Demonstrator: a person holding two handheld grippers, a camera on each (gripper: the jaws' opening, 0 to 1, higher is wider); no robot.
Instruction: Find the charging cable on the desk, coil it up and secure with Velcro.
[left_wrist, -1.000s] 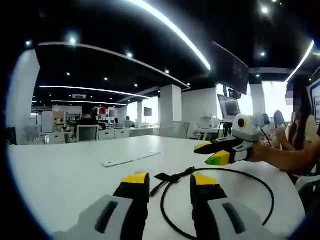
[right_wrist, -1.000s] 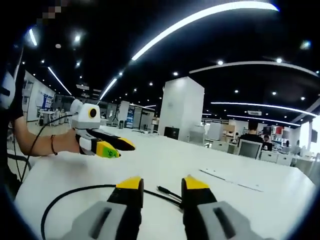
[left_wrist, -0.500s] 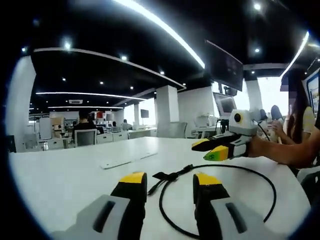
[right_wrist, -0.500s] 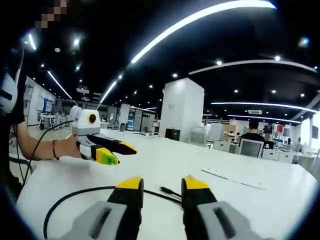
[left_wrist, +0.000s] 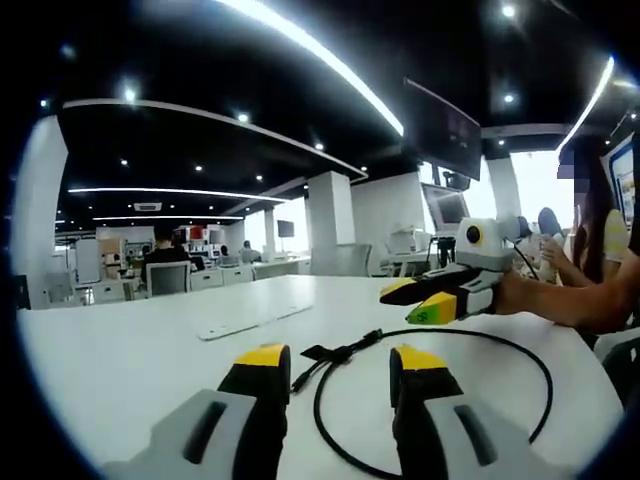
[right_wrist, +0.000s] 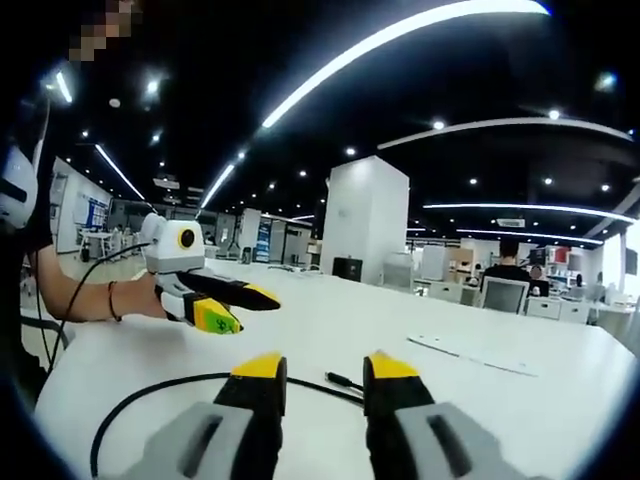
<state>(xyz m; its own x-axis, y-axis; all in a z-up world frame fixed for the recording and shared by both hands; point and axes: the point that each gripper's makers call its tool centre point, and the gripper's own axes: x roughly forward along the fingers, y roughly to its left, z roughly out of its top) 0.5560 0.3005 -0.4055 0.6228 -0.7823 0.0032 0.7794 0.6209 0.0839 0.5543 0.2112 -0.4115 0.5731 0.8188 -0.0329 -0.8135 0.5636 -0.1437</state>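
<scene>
Two tongs open, empty: left tongs (left_wrist: 340, 362), right tongs (right_wrist: 315, 367), above white table (left_wrist: 130, 350). Cable (left_wrist: 440, 335) lies in loose loop near both; plug end and strap (left_wrist: 335, 352) between left jaws. Advice: pinch plug end first, wind even loops, wrap strap last.

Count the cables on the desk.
1: a black cable looped on the white desk, lying ahead of both grippers; its plug end lies just beyond the right gripper.
</scene>
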